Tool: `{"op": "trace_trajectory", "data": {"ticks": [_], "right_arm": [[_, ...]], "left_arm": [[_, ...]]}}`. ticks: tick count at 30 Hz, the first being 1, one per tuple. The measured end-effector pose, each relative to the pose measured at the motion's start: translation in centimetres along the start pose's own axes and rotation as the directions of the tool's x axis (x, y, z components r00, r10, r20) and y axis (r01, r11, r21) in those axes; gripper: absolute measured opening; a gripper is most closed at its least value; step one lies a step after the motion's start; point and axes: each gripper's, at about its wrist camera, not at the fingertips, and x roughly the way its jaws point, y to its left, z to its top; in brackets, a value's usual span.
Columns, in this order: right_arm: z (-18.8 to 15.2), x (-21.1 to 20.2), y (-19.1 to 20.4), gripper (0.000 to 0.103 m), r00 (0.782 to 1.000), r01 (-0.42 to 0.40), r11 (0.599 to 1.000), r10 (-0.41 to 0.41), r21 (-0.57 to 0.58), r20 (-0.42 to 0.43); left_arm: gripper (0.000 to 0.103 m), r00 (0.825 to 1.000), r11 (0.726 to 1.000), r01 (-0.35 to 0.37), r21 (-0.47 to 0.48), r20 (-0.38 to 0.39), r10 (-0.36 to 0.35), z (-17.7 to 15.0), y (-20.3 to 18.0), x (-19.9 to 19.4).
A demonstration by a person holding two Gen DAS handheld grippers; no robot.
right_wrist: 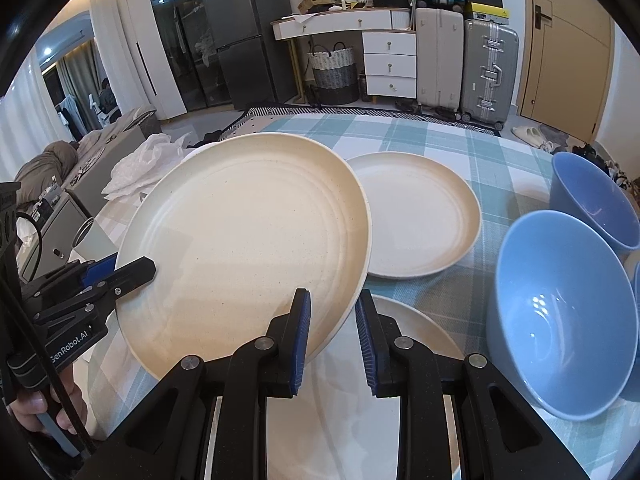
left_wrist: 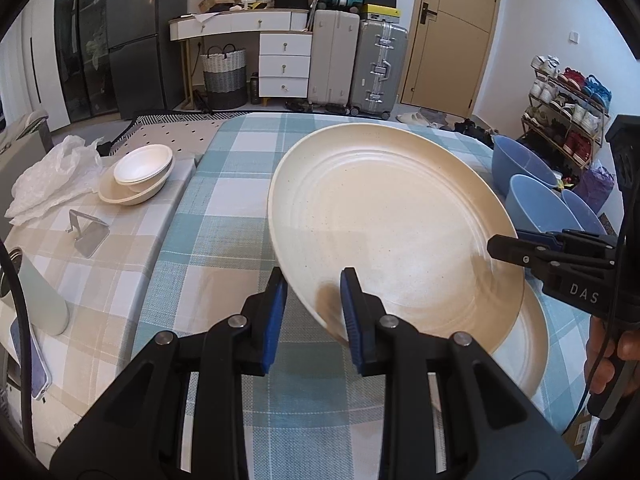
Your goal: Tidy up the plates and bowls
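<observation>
A large cream plate point(left_wrist: 392, 232) hangs tilted above the checked table; it also shows in the right wrist view point(right_wrist: 244, 248). My left gripper point(left_wrist: 314, 308) straddles its near rim, jaws apart around the edge. My right gripper point(right_wrist: 332, 328) straddles the opposite rim the same way, and shows in the left wrist view point(left_wrist: 504, 246). Another cream plate point(right_wrist: 400, 320) lies under it on the table. A smaller cream plate point(right_wrist: 424, 216) lies further back. Blue bowls point(right_wrist: 560, 312) stand at the right. Two stacked cream bowls point(left_wrist: 138, 178) sit at the left.
A white plastic bag point(left_wrist: 52, 176), a metal phone stand point(left_wrist: 88, 232) and a pale cup point(left_wrist: 36, 292) lie on the beige cloth at the left. Suitcases point(left_wrist: 360, 64), a dresser point(left_wrist: 280, 60) and a shoe rack point(left_wrist: 568, 108) stand beyond the table.
</observation>
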Motion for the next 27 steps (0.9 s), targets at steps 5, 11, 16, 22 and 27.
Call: {"op": "trace_trajectory", "data": {"ticks": [5, 11, 16, 22, 27], "right_arm": [[-0.8, -1.5, -0.8, 0.024, 1.000, 0.012, 1.000, -0.013, 0.018, 0.013], [-1.9, -3.2, -1.7, 0.024, 0.999, 0.031, 0.998, -0.032, 0.048, 0.023], [-2.8, -4.3, -2.1, 0.024, 0.999, 0.044, 0.997, -0.046, 0.063, 0.024], [-4.0, -5.3, -2.5, 0.024, 0.998, 0.059, 0.995, -0.061, 0.079, 0.022], [-4.6, -5.6, -2.9, 0.024, 0.997, 0.066, 0.993, -0.068, 0.100, 0.019]], "left_arm": [[0.024, 1.000, 1.000, 0.017, 0.026, -0.001, -0.017, -0.2, -1.5, -0.6], [0.024, 0.999, 0.997, 0.041, 0.060, -0.002, -0.041, -0.6, -3.0, -1.1], [0.024, 0.998, 0.994, 0.060, 0.089, -0.011, -0.059, -0.8, -3.9, -1.4], [0.025, 0.997, 0.991, 0.069, 0.117, -0.030, -0.066, -1.3, -4.9, -1.3], [0.025, 0.996, 0.987, 0.076, 0.142, -0.049, -0.070, -1.6, -5.4, -0.6]]}}
